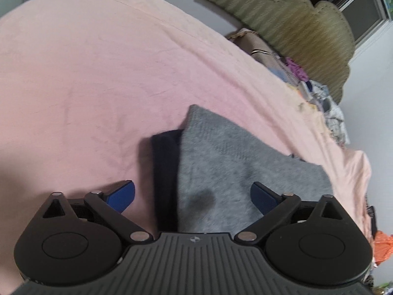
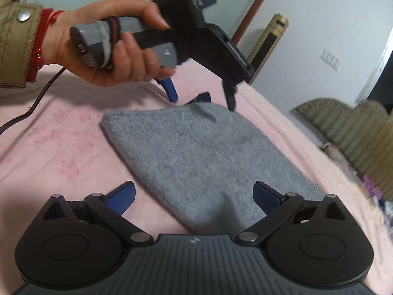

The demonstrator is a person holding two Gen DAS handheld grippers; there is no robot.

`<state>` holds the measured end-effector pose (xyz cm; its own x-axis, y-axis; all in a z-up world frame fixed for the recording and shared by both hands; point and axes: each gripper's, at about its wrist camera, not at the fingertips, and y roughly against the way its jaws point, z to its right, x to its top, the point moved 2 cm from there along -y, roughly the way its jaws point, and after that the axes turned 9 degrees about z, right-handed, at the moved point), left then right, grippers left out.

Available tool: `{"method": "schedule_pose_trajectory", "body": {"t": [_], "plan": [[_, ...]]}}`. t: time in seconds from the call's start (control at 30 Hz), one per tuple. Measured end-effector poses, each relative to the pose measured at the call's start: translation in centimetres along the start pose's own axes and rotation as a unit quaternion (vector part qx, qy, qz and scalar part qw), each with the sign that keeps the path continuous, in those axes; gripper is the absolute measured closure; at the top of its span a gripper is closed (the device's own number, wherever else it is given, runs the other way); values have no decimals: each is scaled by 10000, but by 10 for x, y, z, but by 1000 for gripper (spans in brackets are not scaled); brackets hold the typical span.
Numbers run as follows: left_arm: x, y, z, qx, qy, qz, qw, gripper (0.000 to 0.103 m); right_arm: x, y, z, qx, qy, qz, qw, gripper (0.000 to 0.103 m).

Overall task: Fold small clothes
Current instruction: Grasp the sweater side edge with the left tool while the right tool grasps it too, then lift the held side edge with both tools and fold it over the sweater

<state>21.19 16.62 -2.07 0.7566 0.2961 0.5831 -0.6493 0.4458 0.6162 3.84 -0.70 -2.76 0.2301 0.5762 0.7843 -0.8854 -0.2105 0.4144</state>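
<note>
two grippers hang over one grey knit (image 2: 196, 162) that lies flat on the pink sheet (image 1: 86, 73), and neither grips anything. in the right wrist view the right gripper (image 2: 194, 198) has its jaws spread wide, the knit's near end lying between and under them, with no pad pressing on it as far as the frame shows. the left gripper (image 2: 201, 98), held in the left hand (image 2: 108, 46) at about 12 o'clock from the knit's middle, points down at the far edge; its blue finger (image 2: 172, 89) and the dark one stand apart with nothing clamped.

in the left wrist view its jaws are equally wide (image 1: 192, 198) above the knit (image 1: 233, 167), and a navy piece (image 1: 165, 172) shows from under the knit's edge at 9 o'clock. whether that is a lining, a second layer or another garment i cannot tell.

the step in hand looks like taking hold for a fold, or checking one already made; the knit seems already doubled. to do it well:

- bring each gripper down on a corner of the same short edge, not on the middle.
- pinch all layers at once, navy included, so the under layer does not slide out.
- close fully before lifting; fuzzy knit slips.
- carry the edge low across to the opposite end, corners matched.
- keep the cable (image 2: 36, 98) at 9 o'clock off the cloth.
</note>
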Motion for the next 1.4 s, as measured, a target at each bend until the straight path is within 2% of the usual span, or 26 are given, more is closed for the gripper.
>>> {"method": "schedule_pose_trajectory", "body": {"t": [0.17,0.2,0.27,0.3,0.33,0.37,0.43,0.5,0.53,0.63,0.77,0.83,0.93,1.1,1.4], "plan": [[3,-17,1,-426,165,27,9990,17,9,-12,-20,-354,536,182,9978,1],[3,-20,2,-482,170,13,9987,22,11,-15,-23,-401,626,208,9970,5],[4,-25,3,-491,124,38,9987,30,14,-20,-29,-421,709,208,9964,17],[5,-28,4,-470,104,50,9988,38,15,-24,-32,-413,719,195,9964,27],[6,-30,3,-425,87,64,9990,49,17,-26,-34,-396,719,178,9965,37],[7,-32,3,-350,92,71,9993,55,18,-28,-36,-376,710,164,9966,41],[9,-35,-1,-249,212,57,9994,77,19,-31,-39,-311,752,142,9966,62],[11,-41,-7,-146,381,-25,9992,90,17,-32,-42,-251,822,106,9962,81],[11,-41,-8,-164,488,-16,9987,90,16,-32,-43,-225,847,105,9961,87],[11,-38,-1,61,391,79,9992,90,14,-27,-42,-203,891,175,9957,90],[7,-29,34,595,-357,265,9972,91,14,-18,-33,-156,731,286,9968,94],[8,-23,50,718,-643,354,9947,91,13,-13,-28,-117,668,331,9971,96],[10,-15,75,653,-872,417,9932,91,12,-4,-17,-115,443,466,9979,96],[14,-3,114,677,-1205,543,9889,91,6,19,15,-355,-178,812,9959,97],[8,-3,177,914,-1791,727,9769,92,-16,58,78,-665,-1221,1097,9842,98]]}}
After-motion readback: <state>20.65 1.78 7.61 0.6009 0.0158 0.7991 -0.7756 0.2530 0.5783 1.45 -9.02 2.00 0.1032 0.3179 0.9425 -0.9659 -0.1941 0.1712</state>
